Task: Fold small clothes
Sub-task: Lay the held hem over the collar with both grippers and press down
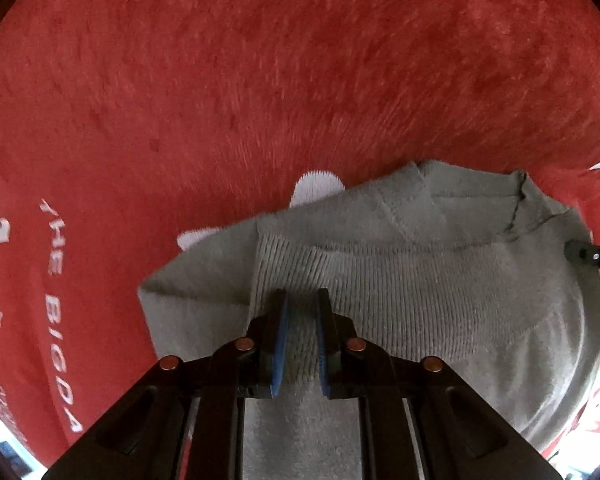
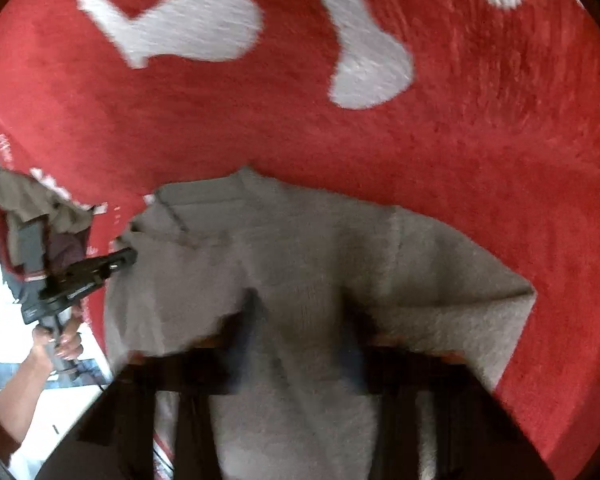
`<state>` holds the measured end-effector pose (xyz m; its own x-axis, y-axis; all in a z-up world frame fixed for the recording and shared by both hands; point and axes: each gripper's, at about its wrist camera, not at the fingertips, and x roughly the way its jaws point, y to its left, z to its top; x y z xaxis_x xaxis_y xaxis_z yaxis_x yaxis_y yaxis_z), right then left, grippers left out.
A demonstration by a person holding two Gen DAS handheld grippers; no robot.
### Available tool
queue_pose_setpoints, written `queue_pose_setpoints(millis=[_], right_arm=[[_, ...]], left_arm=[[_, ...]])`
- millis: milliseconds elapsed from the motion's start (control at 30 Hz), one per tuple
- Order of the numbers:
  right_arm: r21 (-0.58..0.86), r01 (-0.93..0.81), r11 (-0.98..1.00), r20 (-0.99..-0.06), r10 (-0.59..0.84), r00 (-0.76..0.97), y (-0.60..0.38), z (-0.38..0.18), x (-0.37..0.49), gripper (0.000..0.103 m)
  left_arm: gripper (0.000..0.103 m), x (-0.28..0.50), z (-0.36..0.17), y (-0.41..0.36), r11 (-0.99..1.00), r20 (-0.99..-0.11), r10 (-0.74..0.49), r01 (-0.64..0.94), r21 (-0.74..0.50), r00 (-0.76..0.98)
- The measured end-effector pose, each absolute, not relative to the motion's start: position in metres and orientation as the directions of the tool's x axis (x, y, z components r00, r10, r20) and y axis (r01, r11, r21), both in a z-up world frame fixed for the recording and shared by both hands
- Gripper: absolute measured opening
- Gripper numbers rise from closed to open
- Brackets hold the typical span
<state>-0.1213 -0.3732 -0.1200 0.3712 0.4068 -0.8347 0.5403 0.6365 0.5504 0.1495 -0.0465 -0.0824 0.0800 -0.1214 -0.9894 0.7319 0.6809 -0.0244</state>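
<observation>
Mid-fold: left gripper (image 1: 302,340) is clamped on the ribbed edge of the grey knit sweater (image 1: 420,280), right gripper (image 2: 300,332) looks closed on the same knit draped ahead over the red rug (image 1: 260,80); next, probably lay it flat, edges aligned.

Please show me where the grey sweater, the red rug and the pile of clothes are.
grey sweater (image 1: 440,280): left wrist view, ribbed part.
red rug (image 1: 260,80): left wrist view, bare pile.
pile of clothes (image 2: 28,208): right wrist view, top garment.

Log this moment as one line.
left gripper shut on sweater | right gripper shut on sweater | on red rug
</observation>
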Motion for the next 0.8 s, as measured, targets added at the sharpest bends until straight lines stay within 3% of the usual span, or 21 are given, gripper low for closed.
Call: queue_pose_setpoints(millis=[267,467,733,767,800], right_arm=[[0.544,0.496,0.677,-0.826,0.331,0.456,-0.385,-0.076,-0.125,0.010],[0.437,0.546,0.715,-0.892,0.265,0.366,-0.389,-0.109,-0.110,0.010],[0.519,0.584,0.625,-0.852,0.316,0.418,-0.392,-0.104,-0.134,0.020],[0.518,0.578,0.630,-0.851,0.315,0.420,-0.390,-0.101,-0.135,0.020],[0.517,0.572,0.637,-0.852,0.315,0.418,-0.388,-0.097,-0.137,0.020]], left_arm=[[0.014,0.146,-0.060,-0.052,0.734,-0.974,-0.144,0.679,0.012,0.173],[0.014,0.155,-0.067,-0.047,0.805,-0.973,-0.061,0.587,0.085,0.224],[0.014,0.147,-0.068,-0.030,0.769,-0.985,-0.171,0.628,-0.117,0.025],[0.024,0.148,-0.072,-0.031,0.769,-0.985,-0.173,0.625,-0.137,-0.003],[0.060,0.154,-0.077,-0.030,0.772,-0.984,-0.176,0.617,-0.154,-0.026]])
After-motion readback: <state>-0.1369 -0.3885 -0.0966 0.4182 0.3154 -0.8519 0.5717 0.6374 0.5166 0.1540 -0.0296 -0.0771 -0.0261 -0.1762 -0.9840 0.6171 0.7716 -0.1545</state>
